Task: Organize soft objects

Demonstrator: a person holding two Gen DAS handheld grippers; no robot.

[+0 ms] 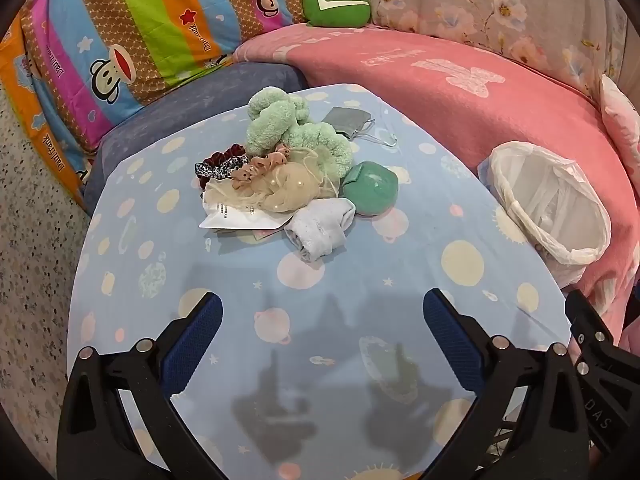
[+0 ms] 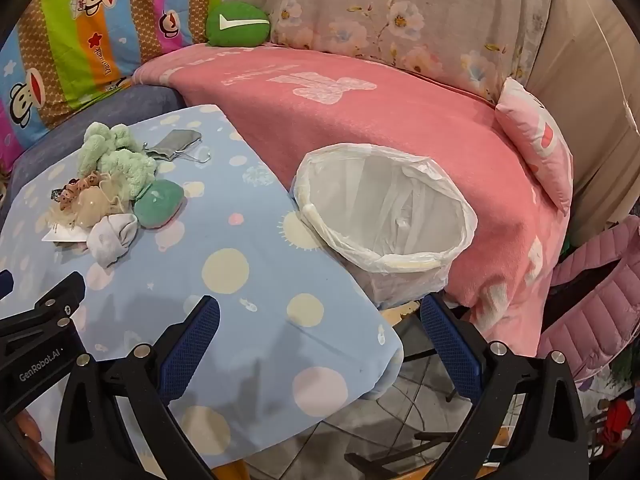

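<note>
A heap of soft things lies on the blue spotted cloth point(image 1: 320, 320): a fluffy mint towel point(image 1: 296, 128), a beige tulle scrunchie point(image 1: 288, 190), dark scrunchies point(image 1: 218, 162), a teal round pouch point(image 1: 372, 192), a white sock point(image 1: 320, 230) and a grey pouch point(image 1: 348, 122). My left gripper point(image 1: 322, 320) hovers open in front of the heap, holding nothing. In the right wrist view the heap point(image 2: 116, 192) is at the left and a white bag-lined basket point(image 2: 384, 216) is at centre. My right gripper point(image 2: 320, 324) stands open and unloaded over the cloth's near corner.
A pink blanket point(image 2: 380, 120) covers the seat behind the basket. A green cushion point(image 1: 336, 4) and striped cartoon bedding point(image 1: 120, 32) stand at the back. A pink pillow point(image 2: 536, 140) leans at right, and a pink quilted jacket point(image 2: 592, 292) hangs there. Tiled floor point(image 2: 400, 420) shows below the cloth's edge.
</note>
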